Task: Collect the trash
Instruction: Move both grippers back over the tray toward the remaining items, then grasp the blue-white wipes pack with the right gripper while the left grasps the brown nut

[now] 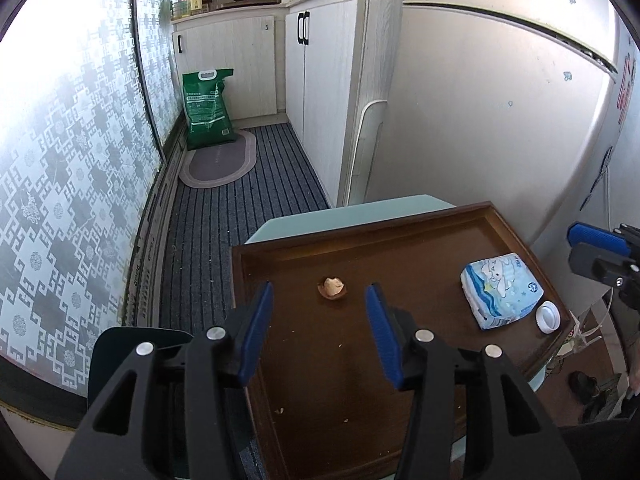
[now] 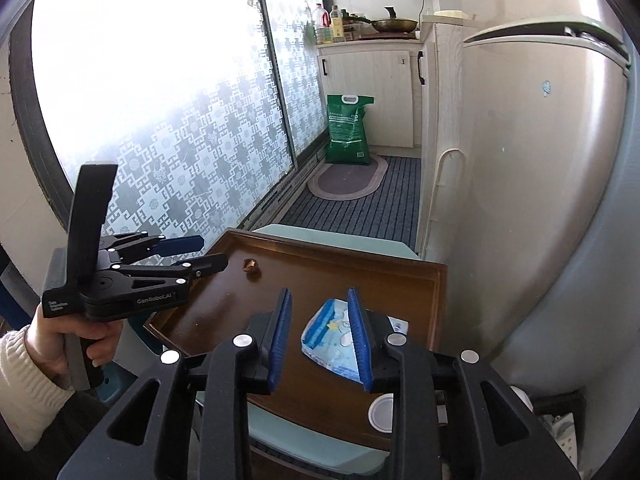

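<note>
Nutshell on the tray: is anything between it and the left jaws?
Nothing visible. The left gripper is open and lined up on the nutshell, with only bare wooden tray between them. The tissue pack and white cap lie well off to the right; two small crumbs sit nearer the camera.

Left tool [image 1: 319, 294] jaws spread; right tool [image 2: 319, 304] jaws spread.

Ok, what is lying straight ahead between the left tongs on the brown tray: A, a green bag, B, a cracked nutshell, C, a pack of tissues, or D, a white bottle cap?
B: the nutshell sits on the tray in line with the gap of the open left tongs, while the tissue pack and white cap lie off to the right.
</note>
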Tool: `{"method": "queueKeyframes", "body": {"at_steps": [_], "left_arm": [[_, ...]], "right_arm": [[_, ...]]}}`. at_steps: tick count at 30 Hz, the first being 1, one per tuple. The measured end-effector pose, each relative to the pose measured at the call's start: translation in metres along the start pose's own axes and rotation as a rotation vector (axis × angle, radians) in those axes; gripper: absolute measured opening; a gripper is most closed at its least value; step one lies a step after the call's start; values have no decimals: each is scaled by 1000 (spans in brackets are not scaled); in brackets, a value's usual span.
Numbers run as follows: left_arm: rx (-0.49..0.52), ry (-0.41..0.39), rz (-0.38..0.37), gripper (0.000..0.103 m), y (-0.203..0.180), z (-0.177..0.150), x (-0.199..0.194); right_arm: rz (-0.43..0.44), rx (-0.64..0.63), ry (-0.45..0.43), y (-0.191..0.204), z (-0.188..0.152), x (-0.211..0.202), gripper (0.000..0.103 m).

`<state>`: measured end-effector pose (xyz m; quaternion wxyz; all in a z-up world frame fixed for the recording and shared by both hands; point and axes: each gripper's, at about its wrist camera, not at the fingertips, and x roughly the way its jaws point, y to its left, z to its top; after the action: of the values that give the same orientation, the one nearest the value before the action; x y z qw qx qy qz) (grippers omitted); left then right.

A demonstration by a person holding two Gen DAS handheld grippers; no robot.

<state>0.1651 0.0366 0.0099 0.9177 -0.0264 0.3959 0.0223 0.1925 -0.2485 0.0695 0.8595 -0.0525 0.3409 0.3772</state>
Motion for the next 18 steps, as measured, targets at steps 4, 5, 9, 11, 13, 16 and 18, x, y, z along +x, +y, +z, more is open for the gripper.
{"method": "queueKeyframes", "body": {"at_steps": [4, 5, 9, 11, 13, 16, 18], "left_arm": [[21, 28, 4, 52, -5, -1, 16], [20, 34, 3, 52, -5, -1, 19], [20, 47, 8, 51, -6, 2, 26], [23, 49, 11, 50, -7, 4, 28], [29, 56, 20, 49, -8, 5, 32], [39, 68, 33, 47, -10, 6, 38], [48, 80, 40, 43, -12, 5, 41]], "right_arm": [[-26, 30, 3, -15, -8, -3, 43], [-31, 35, 8, -18, -10, -3, 44], [-42, 55, 20, -24, -15, -2, 46], [-47, 54, 25, -26, -18, -4, 49], [-50, 52, 33, -27, -20, -4, 50], [-59, 53, 45, -26, -22, -2, 54], [-63, 61, 49, -28, -24, -2, 61]]}}
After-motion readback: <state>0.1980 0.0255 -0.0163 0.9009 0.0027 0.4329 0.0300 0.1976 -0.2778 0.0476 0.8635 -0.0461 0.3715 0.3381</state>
